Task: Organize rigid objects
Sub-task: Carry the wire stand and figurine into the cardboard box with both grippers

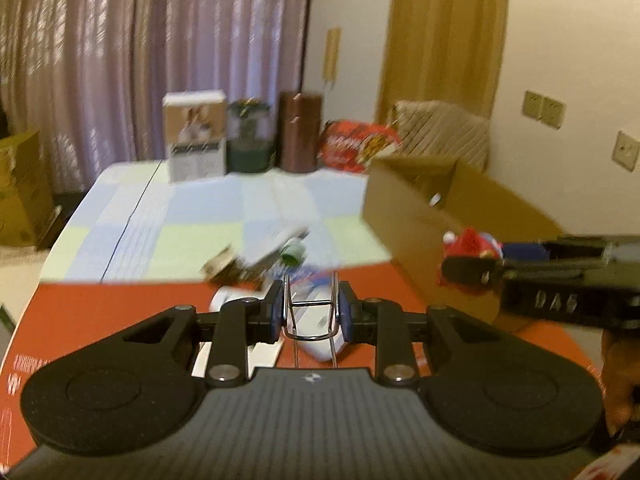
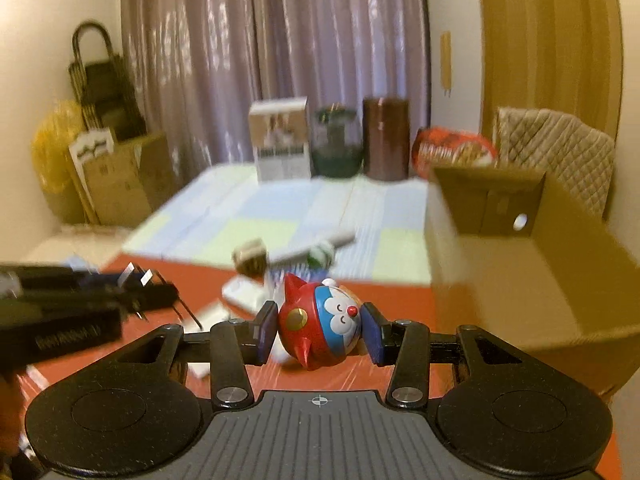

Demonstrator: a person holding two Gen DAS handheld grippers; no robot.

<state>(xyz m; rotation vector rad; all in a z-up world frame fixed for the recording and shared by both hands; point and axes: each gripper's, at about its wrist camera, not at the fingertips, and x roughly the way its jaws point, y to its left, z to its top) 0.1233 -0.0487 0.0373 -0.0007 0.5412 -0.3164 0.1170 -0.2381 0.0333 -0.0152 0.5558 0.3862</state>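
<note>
In the left wrist view, the left gripper (image 1: 311,309) sits at the lower middle of the frame, its blue pads closed against the sides of a wire clip (image 1: 312,312), which stands upright between them. Below and behind the clip lies a white remote (image 1: 320,344) on the red table surface (image 1: 100,320). Just above, at the centre of the frame, is a blurred heap of small items (image 1: 264,256), with a green-capped piece among them. A cardboard box (image 1: 440,216) stands open at the right of the frame.

In the right wrist view, the right gripper (image 2: 319,330) is at the lower middle, its pads pressed on both sides of a toy figure (image 2: 320,320) with a red helmet and a blue-and-white face, tipped sideways above the table. The cardboard box fills the right side of this frame, beside the toy. The left gripper enters from the left edge, blurred.

At the far end of the checked cloth (image 2: 248,224), in the upper middle, a white carton (image 2: 282,142), a green jar (image 2: 335,142) and a brown canister (image 2: 386,140) stand in a row before the curtain (image 2: 280,40).
</note>
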